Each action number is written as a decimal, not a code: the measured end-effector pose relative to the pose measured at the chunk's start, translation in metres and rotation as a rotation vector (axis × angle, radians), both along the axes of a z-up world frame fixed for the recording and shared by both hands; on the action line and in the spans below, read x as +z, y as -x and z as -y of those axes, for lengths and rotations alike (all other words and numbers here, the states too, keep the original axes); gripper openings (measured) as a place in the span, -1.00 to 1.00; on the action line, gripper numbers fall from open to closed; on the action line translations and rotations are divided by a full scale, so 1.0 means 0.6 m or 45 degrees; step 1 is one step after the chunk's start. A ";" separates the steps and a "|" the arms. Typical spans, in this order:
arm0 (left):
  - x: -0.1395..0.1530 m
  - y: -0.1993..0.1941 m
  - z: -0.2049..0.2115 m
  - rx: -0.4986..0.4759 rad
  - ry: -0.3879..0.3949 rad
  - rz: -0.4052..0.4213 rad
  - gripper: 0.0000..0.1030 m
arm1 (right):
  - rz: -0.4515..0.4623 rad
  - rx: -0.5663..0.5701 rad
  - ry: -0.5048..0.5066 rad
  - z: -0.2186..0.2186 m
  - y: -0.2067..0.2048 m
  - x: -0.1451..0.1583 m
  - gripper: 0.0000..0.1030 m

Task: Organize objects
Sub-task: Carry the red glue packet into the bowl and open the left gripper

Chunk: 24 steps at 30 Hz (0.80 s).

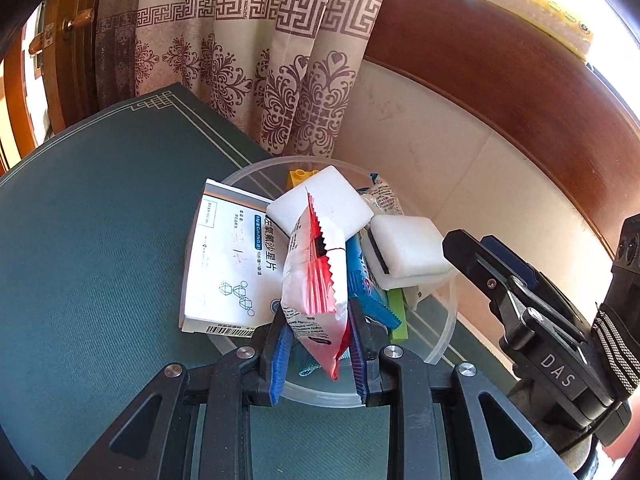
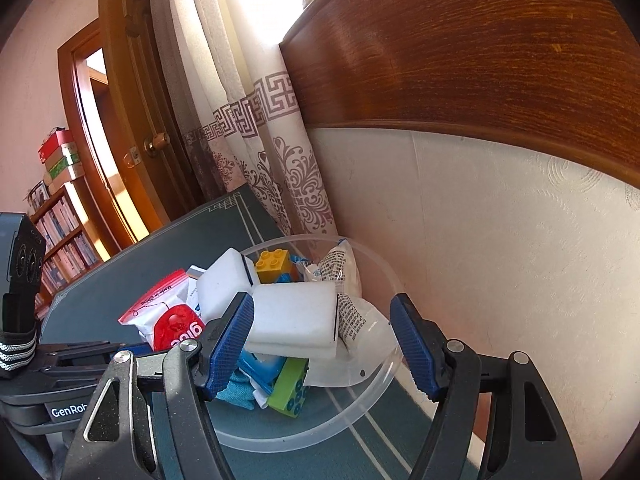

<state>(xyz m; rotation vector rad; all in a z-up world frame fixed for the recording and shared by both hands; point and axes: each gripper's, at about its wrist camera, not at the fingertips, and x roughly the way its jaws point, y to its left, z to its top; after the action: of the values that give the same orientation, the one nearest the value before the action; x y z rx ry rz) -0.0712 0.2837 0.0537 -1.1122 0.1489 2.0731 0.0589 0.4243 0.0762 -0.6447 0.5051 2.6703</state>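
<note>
Left tool (image 1: 318, 354) is clamped on a red-and-white snack packet (image 1: 316, 280); packet is pinched near its lower end between the blue pads, its serrated top sticking up toward 12 o'clock. Packet is held over the near rim of a clear plastic bowl (image 1: 446, 340) on the green-covered bench (image 1: 100, 240).

Bowl is crowded: a white medicine box (image 1: 228, 264) leaning at 9 o'clock of the packet, a white sponge (image 1: 324, 204) just behind it at 12, a second white sponge (image 1: 408, 248) at 2 o'clock, a yellow brick (image 1: 300, 176) at the far rim, a green brick (image 1: 398, 316) at 4 o'clock, blue wrapper bits between.

Right tool (image 2: 324, 344) is seen with jaws standing apart, nothing pressed by the pads. The second white sponge (image 2: 296, 316) lies between its fingers, touching or nearly touching the left pad, well clear of the right one. In the right wrist view the packet (image 2: 168, 320) appears at 9 o'clock of that tool, the yellow brick (image 2: 274, 266) at 12, the green brick (image 2: 290, 388) just below the sponge.
</note>
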 end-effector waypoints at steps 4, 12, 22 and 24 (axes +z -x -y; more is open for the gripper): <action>-0.002 0.012 -0.014 -0.010 -0.010 0.010 -0.46 | 0.001 -0.006 -0.003 -0.004 0.000 -0.002 0.40; 0.002 0.031 -0.025 -0.004 -0.058 0.025 -0.45 | 0.006 -0.009 0.005 -0.005 -0.002 -0.005 0.40; 0.014 0.020 0.006 0.042 -0.108 0.014 0.42 | -0.004 -0.024 -0.006 -0.003 -0.018 0.000 0.40; 0.015 0.019 0.015 0.062 -0.118 0.014 0.44 | -0.004 -0.024 -0.008 -0.003 -0.020 0.000 0.40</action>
<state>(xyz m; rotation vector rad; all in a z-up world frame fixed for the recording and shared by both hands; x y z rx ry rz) -0.0827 0.2744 0.0628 -1.0805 0.0202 2.0946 0.0711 0.4260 0.0765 -0.6310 0.5010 2.6544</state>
